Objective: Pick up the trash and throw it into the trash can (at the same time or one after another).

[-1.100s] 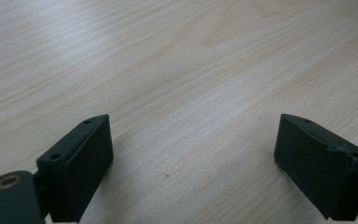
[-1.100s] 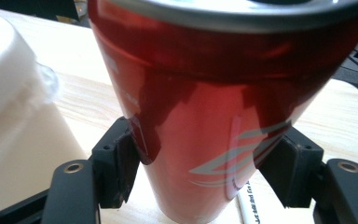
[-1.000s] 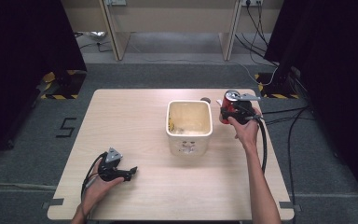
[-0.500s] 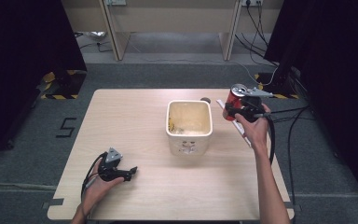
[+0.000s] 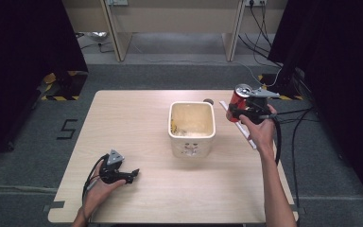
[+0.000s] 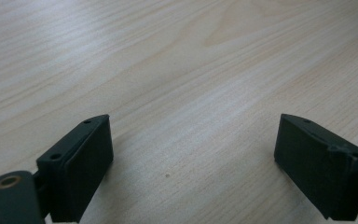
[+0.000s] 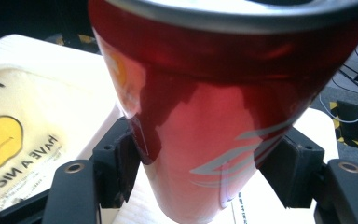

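Can (image 5: 239, 96) just came up off the worktop (image 5: 137, 118) in my right claw (image 5: 236, 112), clamped tight; bin (image 5: 192, 126) sits beside it, left claw (image 5: 131, 176) open.

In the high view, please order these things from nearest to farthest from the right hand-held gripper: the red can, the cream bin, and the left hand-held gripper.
1. The red can: held between the jaws of the right hand-held gripper, at the table's far right edge.
2. The cream bin: at the table's middle, to the can's left.
3. The left hand-held gripper: at the near left corner, resting on the table.
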